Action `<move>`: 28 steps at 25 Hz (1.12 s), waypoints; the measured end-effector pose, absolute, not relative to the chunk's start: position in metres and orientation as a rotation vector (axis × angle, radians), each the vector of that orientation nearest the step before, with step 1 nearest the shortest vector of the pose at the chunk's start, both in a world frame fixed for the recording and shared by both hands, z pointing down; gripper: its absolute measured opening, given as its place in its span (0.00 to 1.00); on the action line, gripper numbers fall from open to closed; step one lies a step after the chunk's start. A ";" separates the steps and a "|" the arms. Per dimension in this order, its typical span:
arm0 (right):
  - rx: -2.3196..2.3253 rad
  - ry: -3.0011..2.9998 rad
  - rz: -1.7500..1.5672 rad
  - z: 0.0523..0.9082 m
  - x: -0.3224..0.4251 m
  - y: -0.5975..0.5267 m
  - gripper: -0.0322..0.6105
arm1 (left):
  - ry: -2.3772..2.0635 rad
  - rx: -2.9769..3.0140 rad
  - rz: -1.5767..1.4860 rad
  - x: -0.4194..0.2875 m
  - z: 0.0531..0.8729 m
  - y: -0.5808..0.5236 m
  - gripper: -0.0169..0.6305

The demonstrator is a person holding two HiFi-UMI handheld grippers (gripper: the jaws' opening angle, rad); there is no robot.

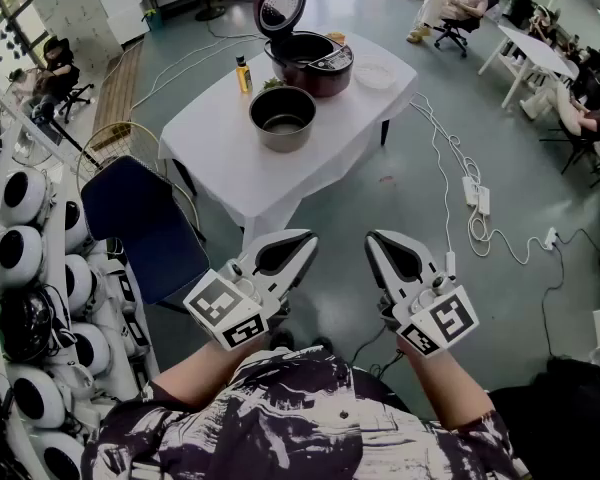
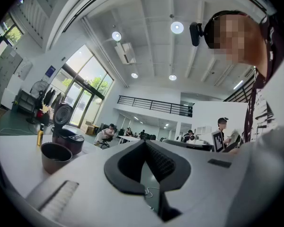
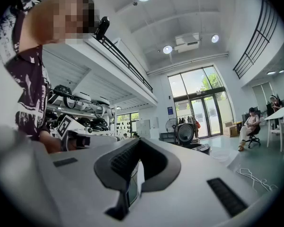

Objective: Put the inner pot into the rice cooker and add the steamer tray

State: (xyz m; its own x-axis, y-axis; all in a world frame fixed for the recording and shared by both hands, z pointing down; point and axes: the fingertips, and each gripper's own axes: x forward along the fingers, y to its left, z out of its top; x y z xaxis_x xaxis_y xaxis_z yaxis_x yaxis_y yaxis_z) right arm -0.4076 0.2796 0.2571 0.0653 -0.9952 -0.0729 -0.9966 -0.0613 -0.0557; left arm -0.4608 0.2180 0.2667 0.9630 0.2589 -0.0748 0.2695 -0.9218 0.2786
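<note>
Closed, empty jaws on left gripper and right gripper, well short of the white table. Round grey metal inner pot sits beside the open maroon rice cooker, with the pale steamer tray rightward. Seemingly nothing begun; next, approach and grasp the pot.

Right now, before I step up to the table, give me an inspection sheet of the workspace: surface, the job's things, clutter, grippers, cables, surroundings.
Surface: white table, mostly bare.
Job's things: rice cooker at the far side, lid open; inner pot stands on the table in front of it, not yet inside; pale steamer tray lies to the cooker's right.
Clutter: yellow bottle left of the cooker.
Grippers: left gripper and right gripper both shut, empty, short of the table.
Cables: white cable and power strips on the floor right of the table.
Surroundings: blue chair by the table's left; rack of white helmets; seated people at far desks.
</note>
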 end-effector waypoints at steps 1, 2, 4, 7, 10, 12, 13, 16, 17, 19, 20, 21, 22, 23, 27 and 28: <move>-2.226 2.089 0.026 0.257 -0.407 0.280 0.03 | 0.389 2.824 -0.054 -0.461 0.267 0.218 0.03; -2.227 2.091 0.028 0.257 -0.407 0.280 0.03 | 0.389 2.824 -0.054 -0.461 0.267 0.219 0.03; -2.226 2.093 0.030 0.257 -0.408 0.280 0.03 | 0.389 2.823 -0.054 -0.461 0.268 0.219 0.03; -2.225 2.095 0.027 0.259 -0.407 0.281 0.03 | 0.389 2.821 -0.053 -0.459 0.269 0.219 0.03; -2.224 2.095 0.021 0.260 -0.404 0.281 0.03 | 0.390 2.818 -0.052 -0.456 0.269 0.221 0.03; -2.224 2.095 0.012 0.260 -0.404 0.282 0.03 | 0.392 2.816 -0.050 -0.457 0.269 0.221 0.03; -2.220 2.093 0.011 0.260 -0.405 0.282 0.03 | 0.393 2.815 -0.049 -0.458 0.269 0.221 0.03; -2.165 2.062 0.024 0.255 -0.402 0.283 0.04 | 0.393 2.812 -0.050 -0.460 0.270 0.220 0.03; -2.145 2.032 0.034 0.251 -0.398 0.283 0.04 | 0.392 2.812 -0.049 -0.459 0.271 0.220 0.03; -2.135 1.928 0.075 0.243 -0.385 0.287 0.75 | 0.390 2.809 -0.047 -0.456 0.272 0.221 0.03; -2.141 1.882 0.104 0.239 -0.379 0.291 0.76 | 0.389 2.806 -0.045 -0.455 0.272 0.223 0.03; -2.148 1.861 0.127 0.237 -0.376 0.295 0.79 | 0.389 2.803 -0.043 -0.454 0.273 0.224 0.03; -2.153 1.861 0.139 0.236 -0.376 0.298 0.81 | 0.389 2.802 -0.043 -0.452 0.274 0.226 0.03; -2.154 1.871 0.142 0.237 -0.376 0.300 0.81 | 0.389 2.801 -0.044 -0.450 0.275 0.228 0.03; -2.146 1.908 0.122 0.242 -0.369 0.305 0.81 | 0.389 2.805 -0.057 -0.437 0.276 0.235 0.03; -2.146 1.917 0.118 0.243 -0.365 0.307 0.81 | 0.390 2.808 -0.059 -0.432 0.276 0.237 0.03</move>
State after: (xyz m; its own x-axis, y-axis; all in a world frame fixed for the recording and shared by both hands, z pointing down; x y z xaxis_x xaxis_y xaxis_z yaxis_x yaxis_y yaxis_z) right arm -0.3648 0.3071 0.2428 0.1257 -0.9646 -0.2320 -0.9857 -0.0951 -0.1390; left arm -0.4319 0.2373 0.2758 0.9622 0.2599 -0.0817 0.2724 -0.9166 0.2927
